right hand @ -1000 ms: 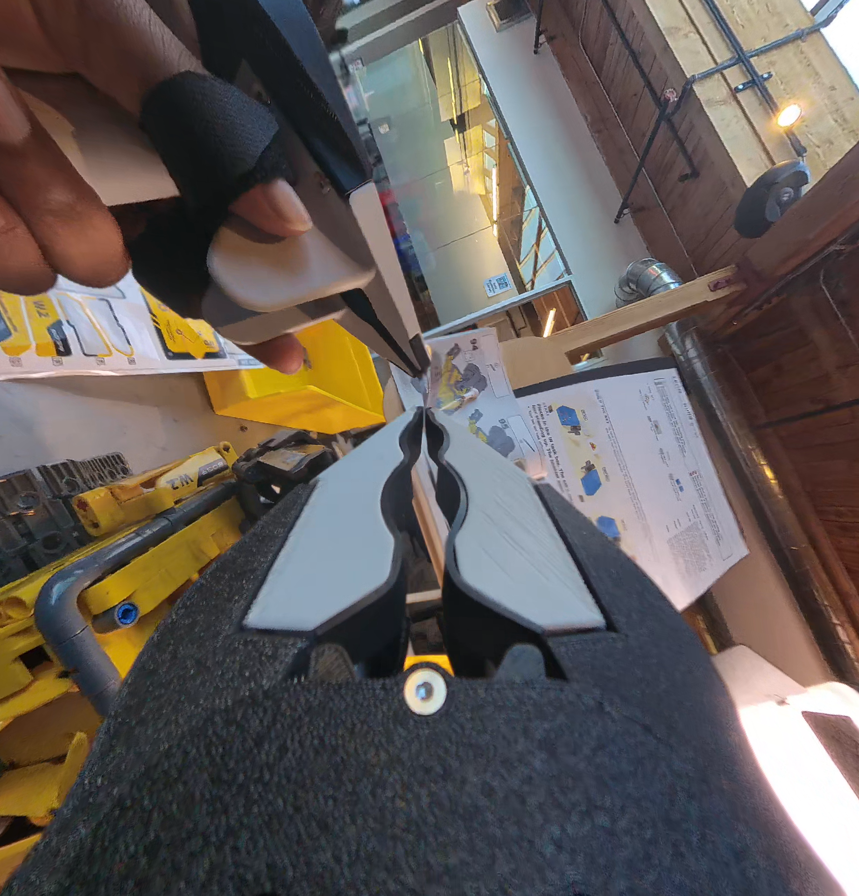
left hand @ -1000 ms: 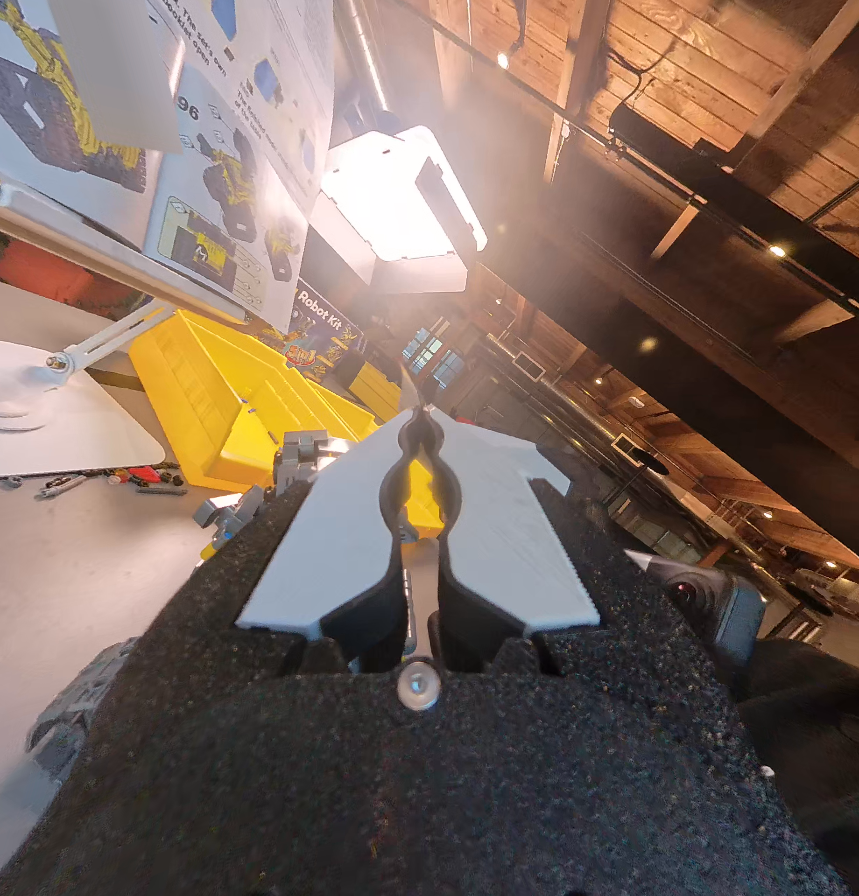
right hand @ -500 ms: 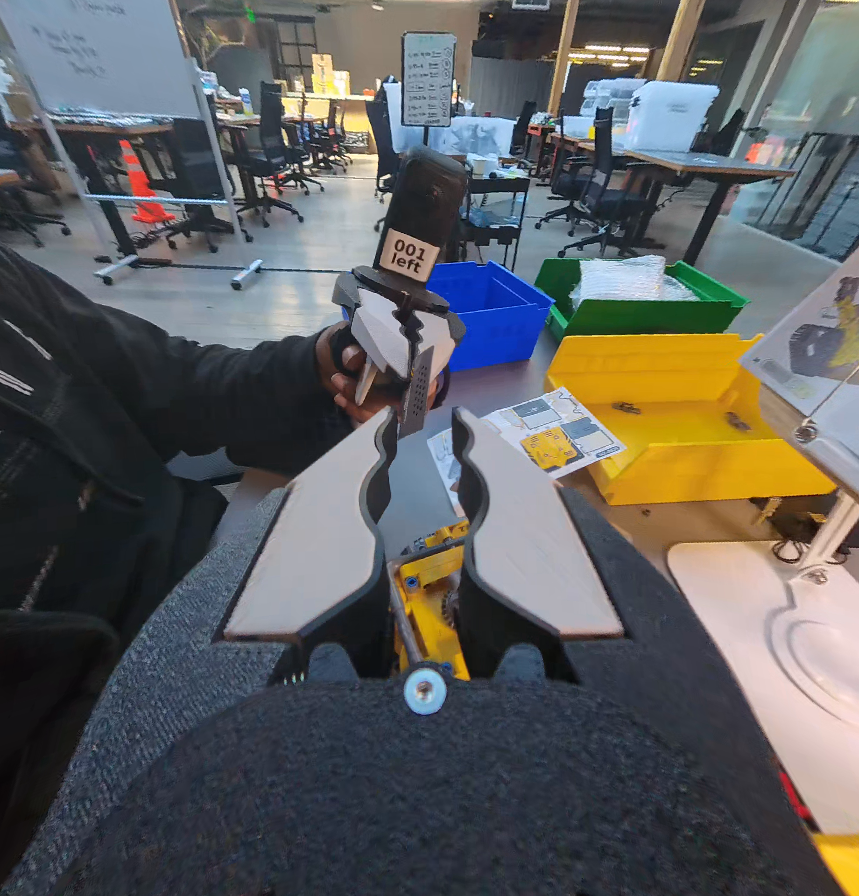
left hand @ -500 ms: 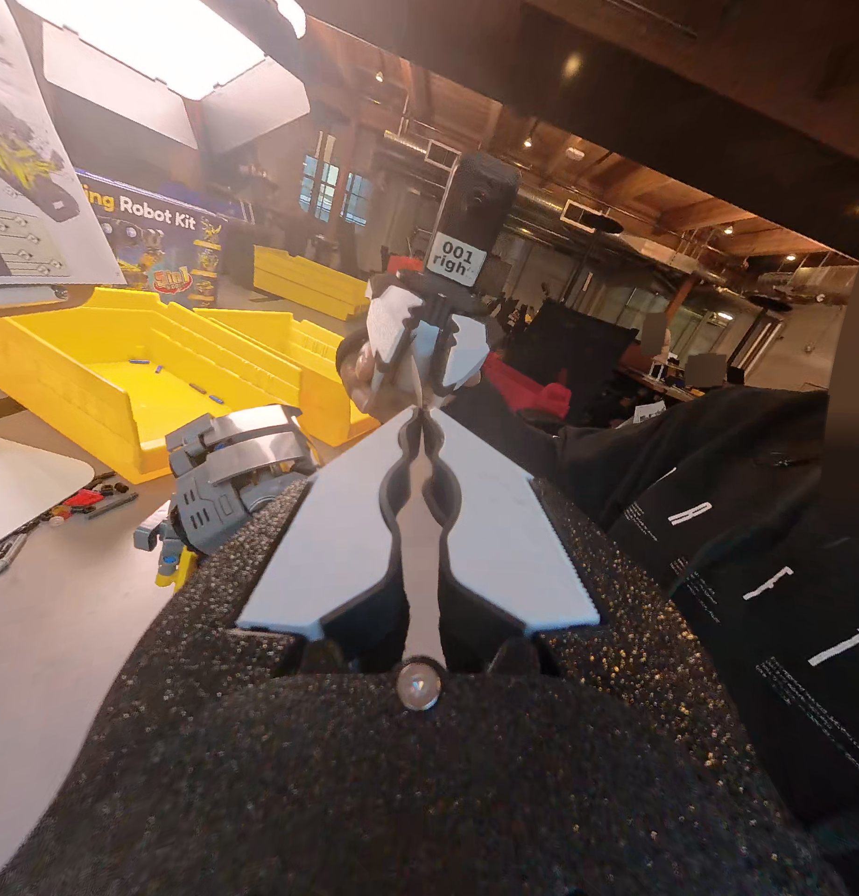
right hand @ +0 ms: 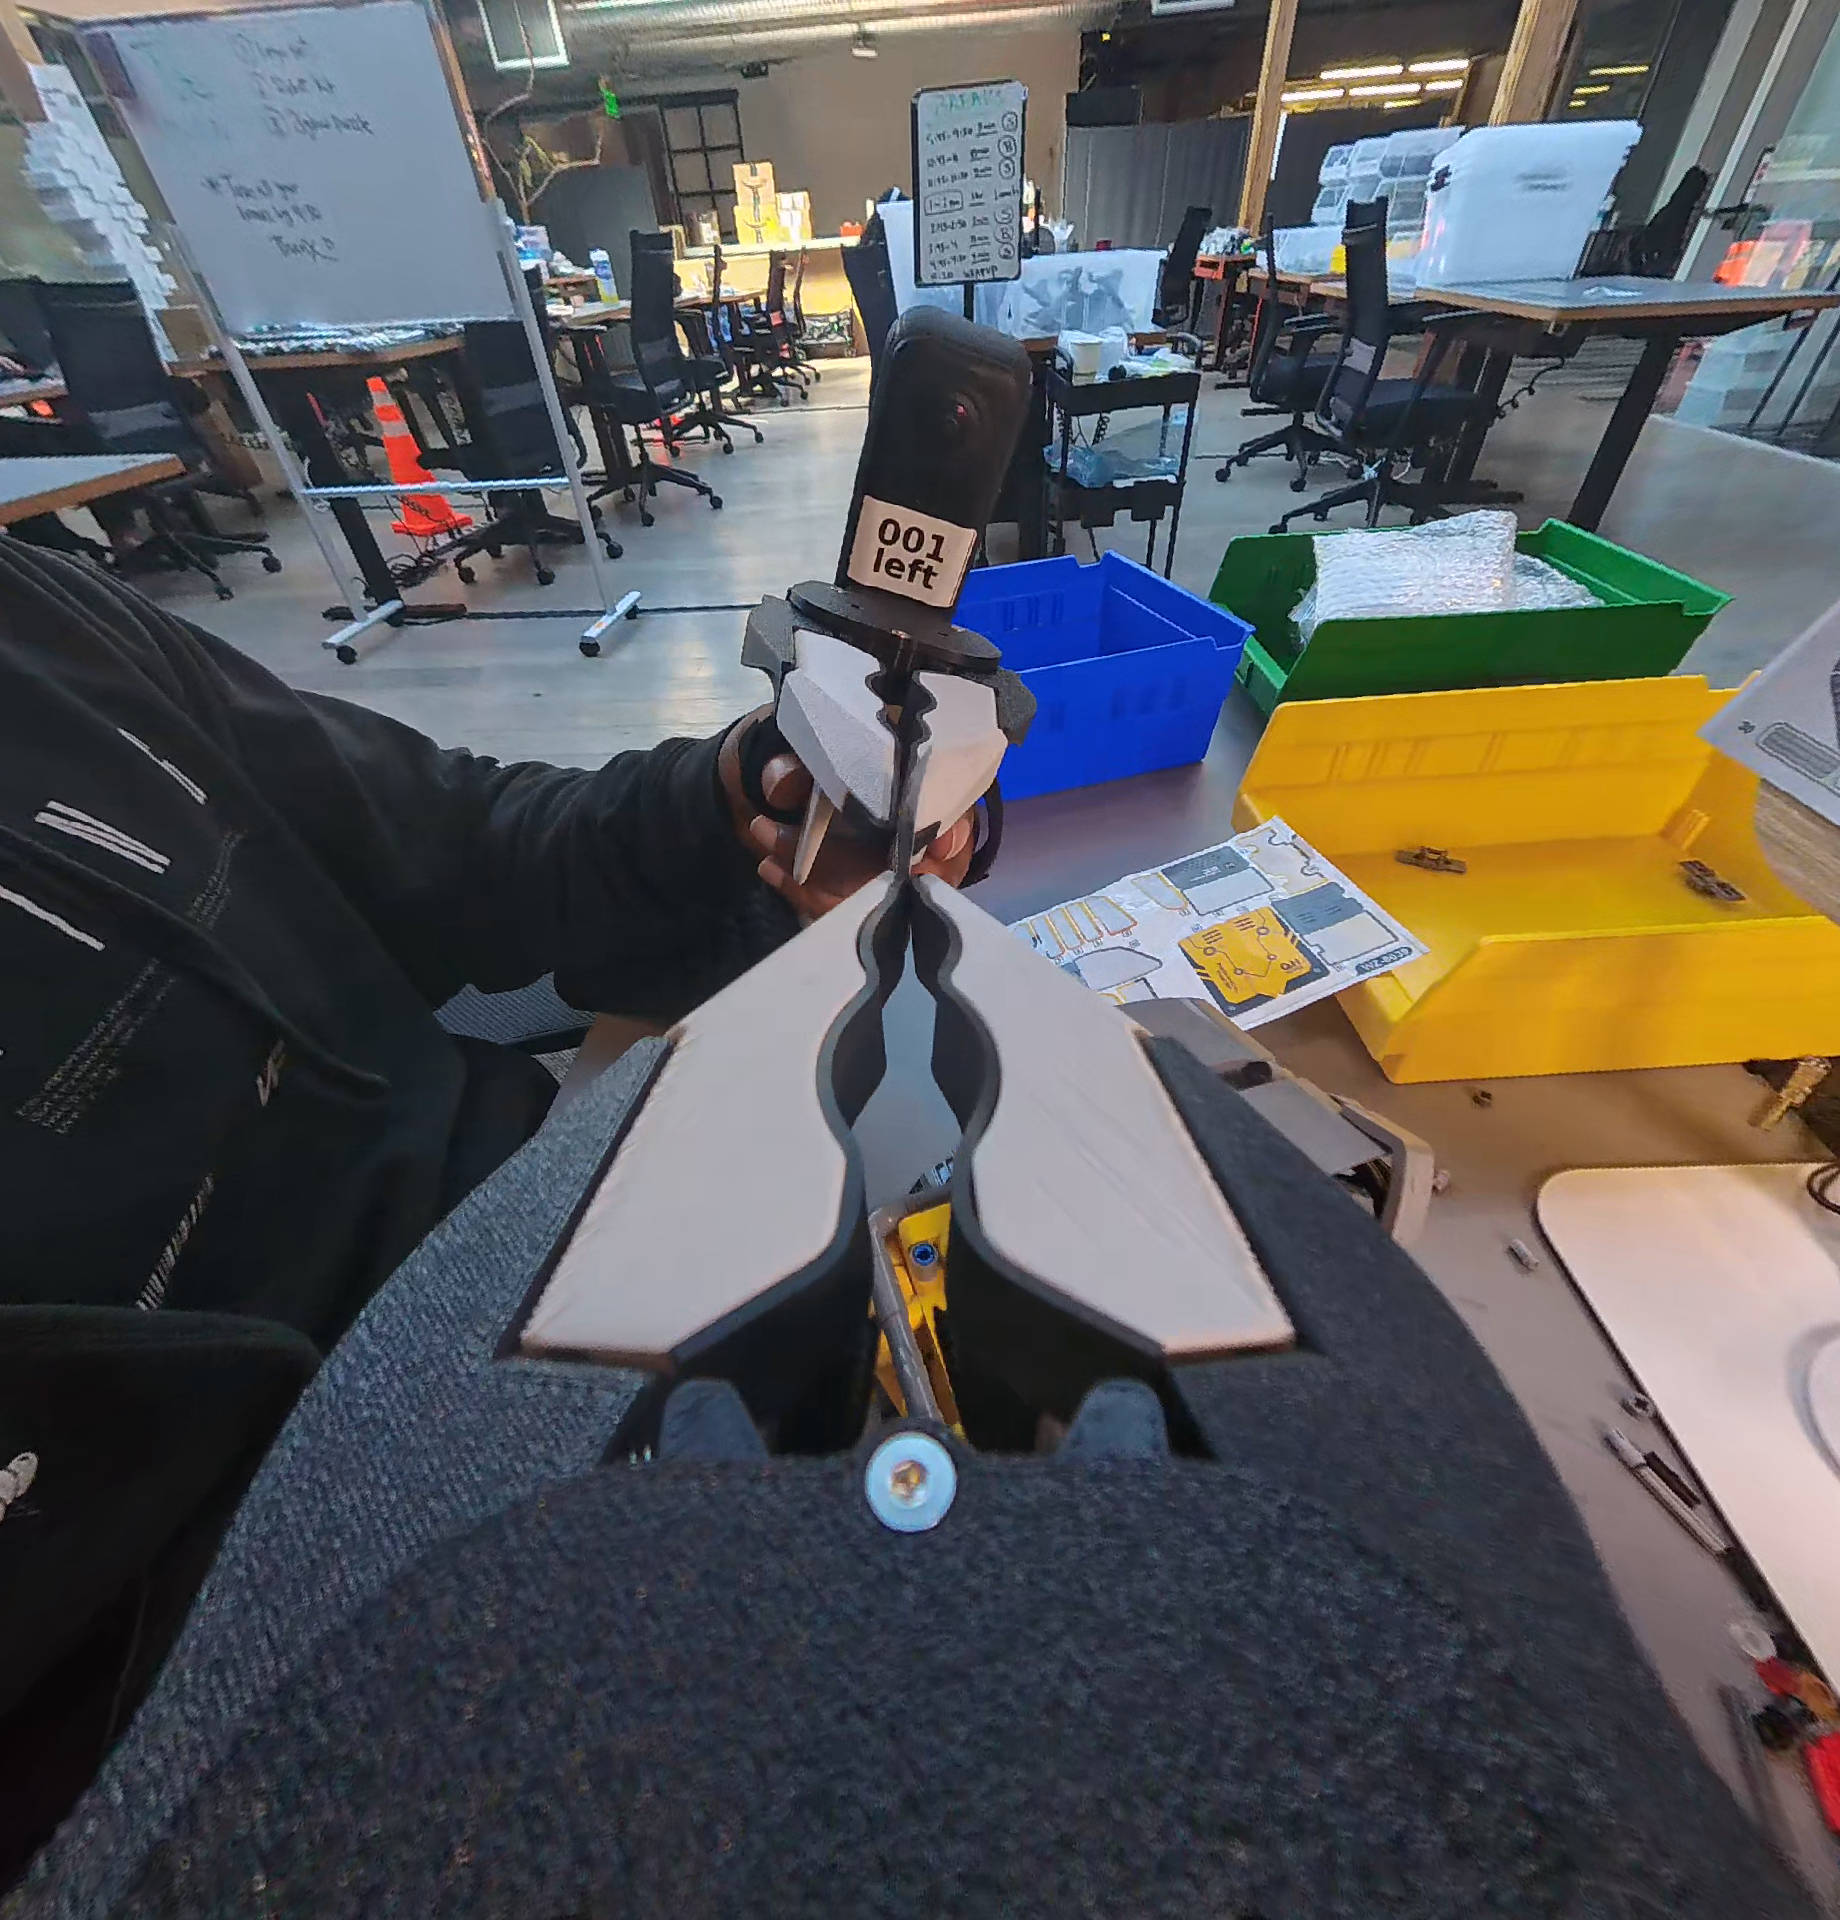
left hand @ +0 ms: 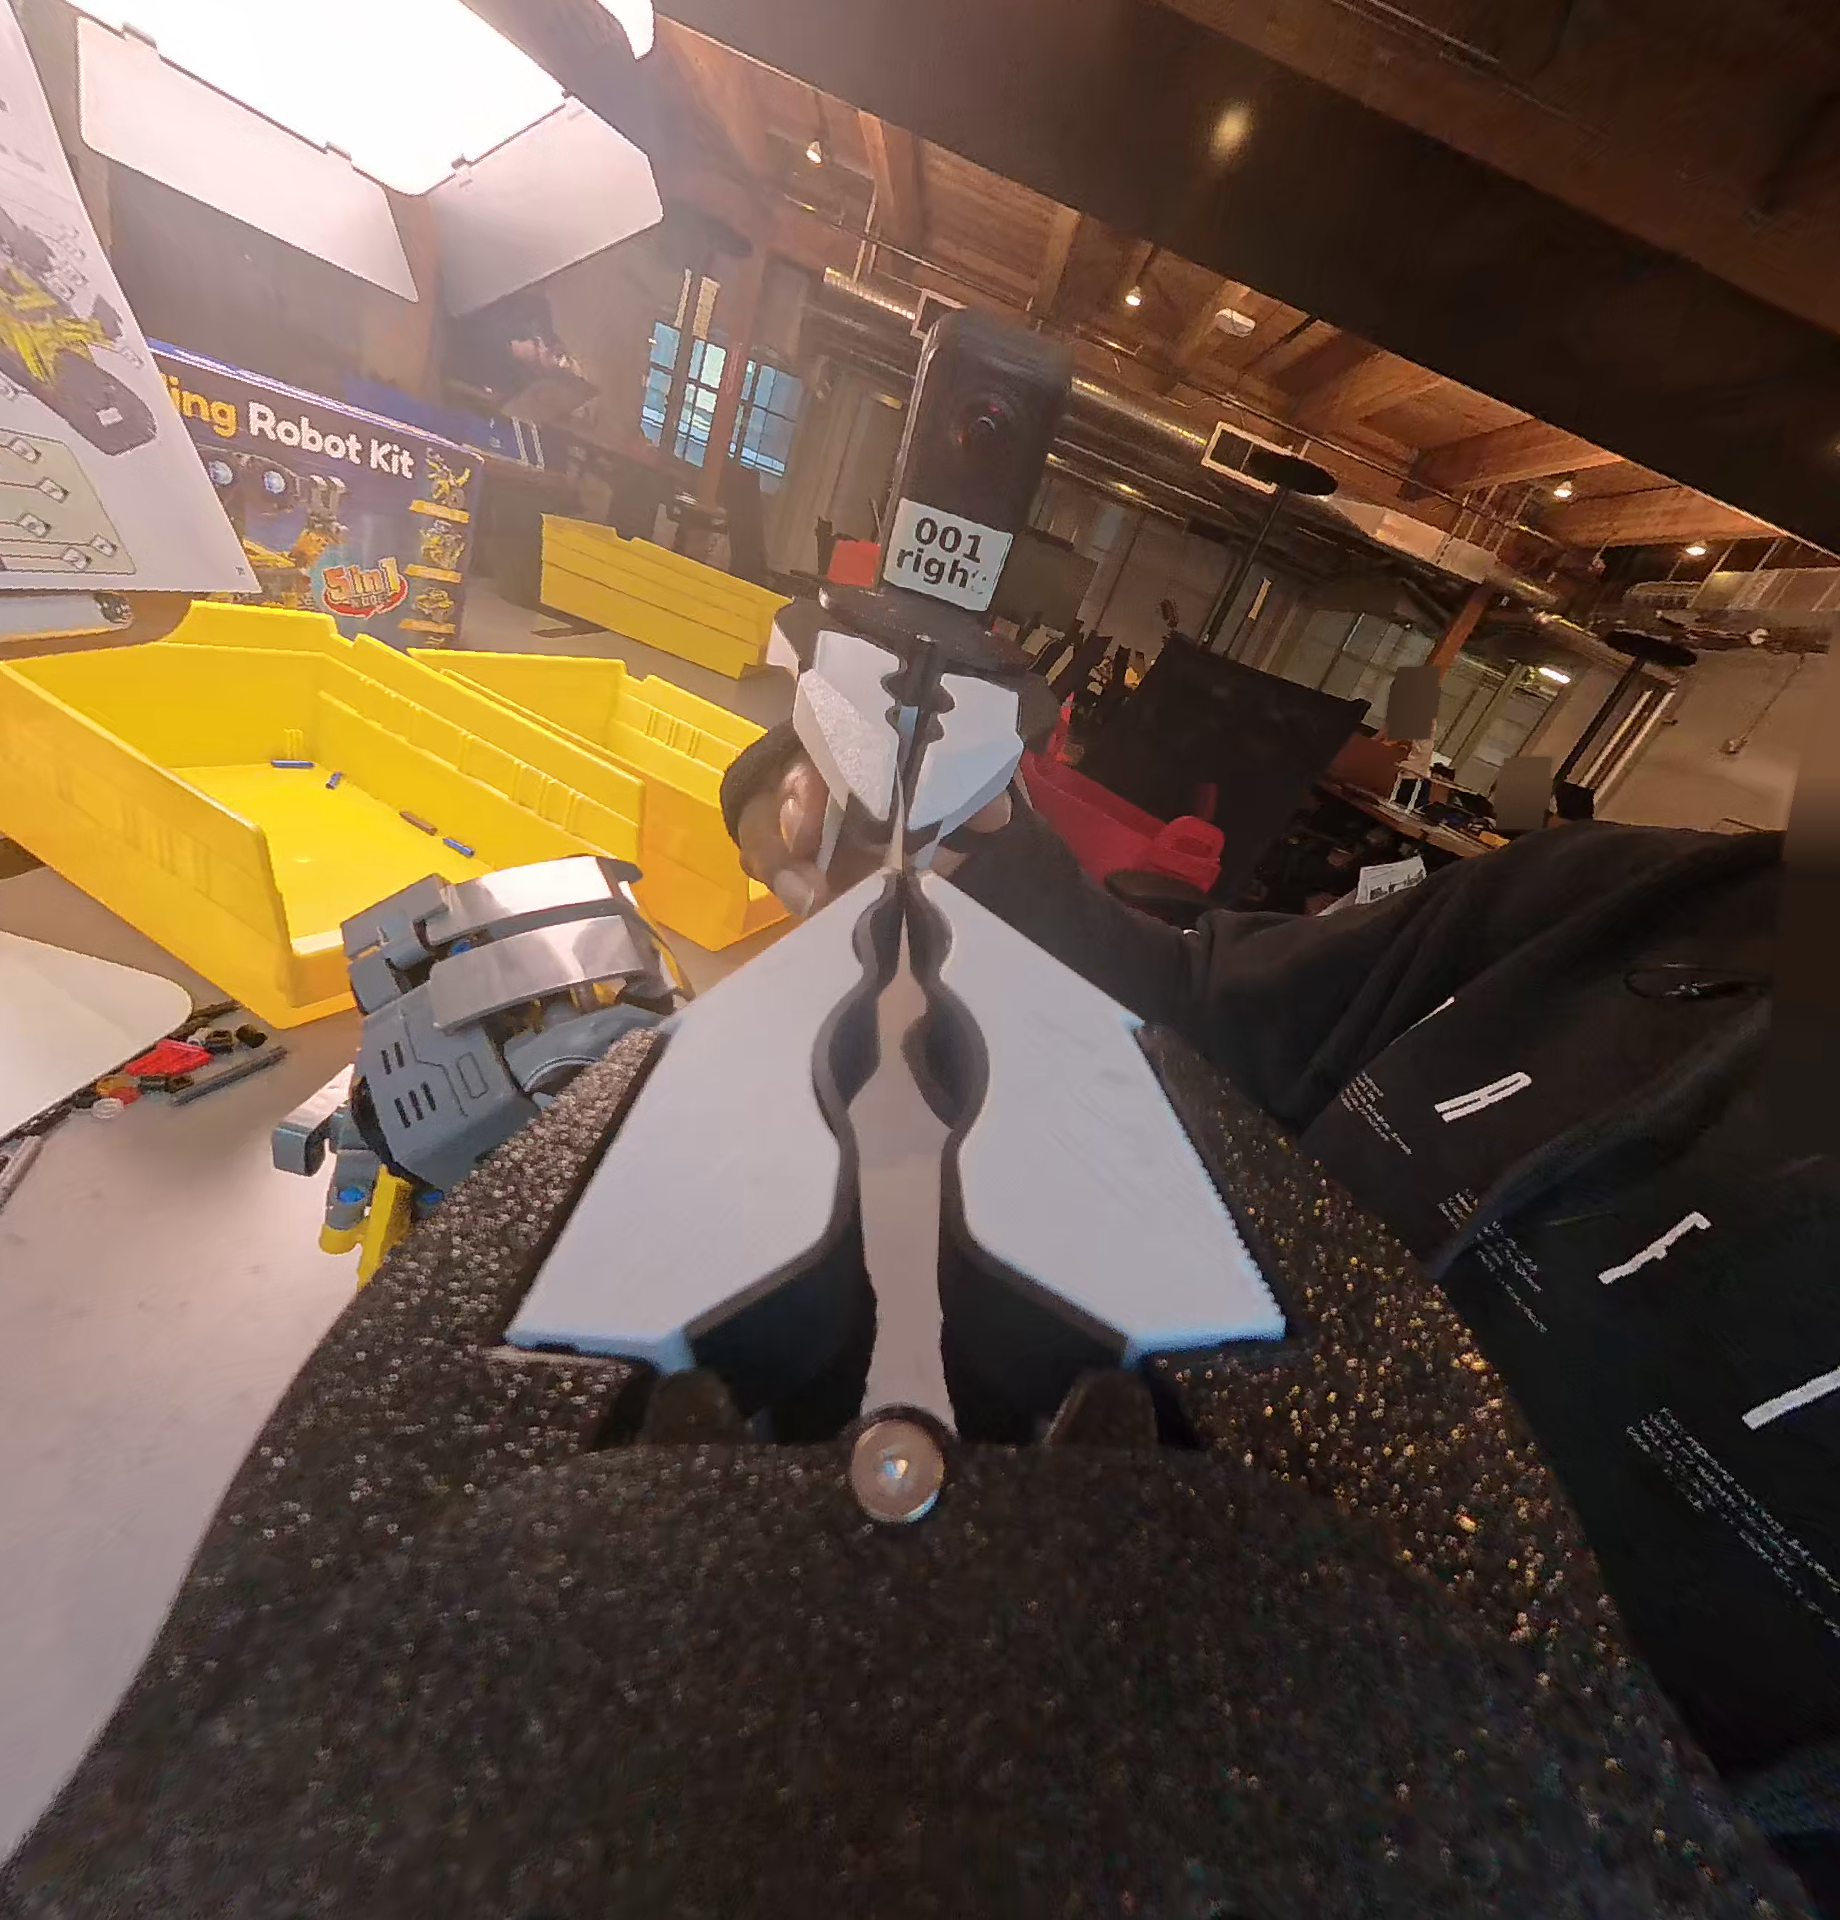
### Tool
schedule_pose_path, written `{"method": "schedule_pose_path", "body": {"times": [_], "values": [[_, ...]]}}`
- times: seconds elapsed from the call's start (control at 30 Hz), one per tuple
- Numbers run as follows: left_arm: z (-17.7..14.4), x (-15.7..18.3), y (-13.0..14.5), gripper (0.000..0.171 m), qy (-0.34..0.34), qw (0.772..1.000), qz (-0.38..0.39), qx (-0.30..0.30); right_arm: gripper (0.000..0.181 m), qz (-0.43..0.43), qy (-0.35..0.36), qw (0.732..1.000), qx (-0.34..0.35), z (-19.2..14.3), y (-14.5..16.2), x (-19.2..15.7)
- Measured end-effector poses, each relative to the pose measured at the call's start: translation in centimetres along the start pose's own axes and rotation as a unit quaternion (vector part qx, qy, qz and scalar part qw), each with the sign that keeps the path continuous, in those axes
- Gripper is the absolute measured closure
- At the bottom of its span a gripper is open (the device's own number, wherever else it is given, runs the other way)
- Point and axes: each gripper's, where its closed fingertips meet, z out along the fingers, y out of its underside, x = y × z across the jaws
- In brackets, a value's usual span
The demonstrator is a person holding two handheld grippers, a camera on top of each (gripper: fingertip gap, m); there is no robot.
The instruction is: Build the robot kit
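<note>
The left gripper (left hand: 903,883) has its two pale fingers drawn together so the tips meet, with nothing between them. Held up above the table (left hand: 116,1351), it points straight at the right gripper (left hand: 900,800), which faces it tip to tip, very close; whether the tips touch cannot be told. Below and to the left of the left gripper's fingers sits a grey and yellow toy robot model (left hand: 469,1039) on the table, near but apart from the tips. It is built of grey plates with shiny curved panels on top and a yellow piece low at its front. Farther left lie small loose parts (left hand: 168,1070), a white base plate (left hand: 33,1029), and a yellow bin (left hand: 272,810) holding a few tiny pieces, with a kit box (left hand: 324,499) behind it.

In the right wrist view the right gripper (right hand: 908,894) is likewise pinched to a sliver at the tips and holds nothing. The left gripper (right hand: 900,821), gripped by a hand (right hand: 843,831) in a black sleeve, faces it. Under the right gripper's fingers the model (right hand: 921,1278) shows yellow with a grey rod. To the right lie a sticker sheet (right hand: 1217,935), a blue bin (right hand: 1092,665), a green bin (right hand: 1467,634) and another yellow bin (right hand: 1581,914).
</note>
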Motion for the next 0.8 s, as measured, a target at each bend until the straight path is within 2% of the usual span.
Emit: {"method": "schedule_pose_path", "body": {"times": [0.3, 0.53, 0.8], "values": [[0.0, -0.8, -0.7, 0.171, -0.025, 0.999, 0.002, 0.032, 0.181, 0.017, -0.003, 1.0, 0.02, 0.0, -0.4, 0.3], [-0.5, -1.3, -1.1, 0.156, -0.033, 0.998, -0.001, 0.061, 0.181, 0.038, 0.0, 0.998, 0.043, -0.4, -0.8, 0.9], [0.1, -1.4, -1.1, 0.162, -0.037, 0.997, -0.001, 0.075, 0.181, 0.052, -0.001, 0.998, 0.047, 0.1, -0.3, 1.3]]}}
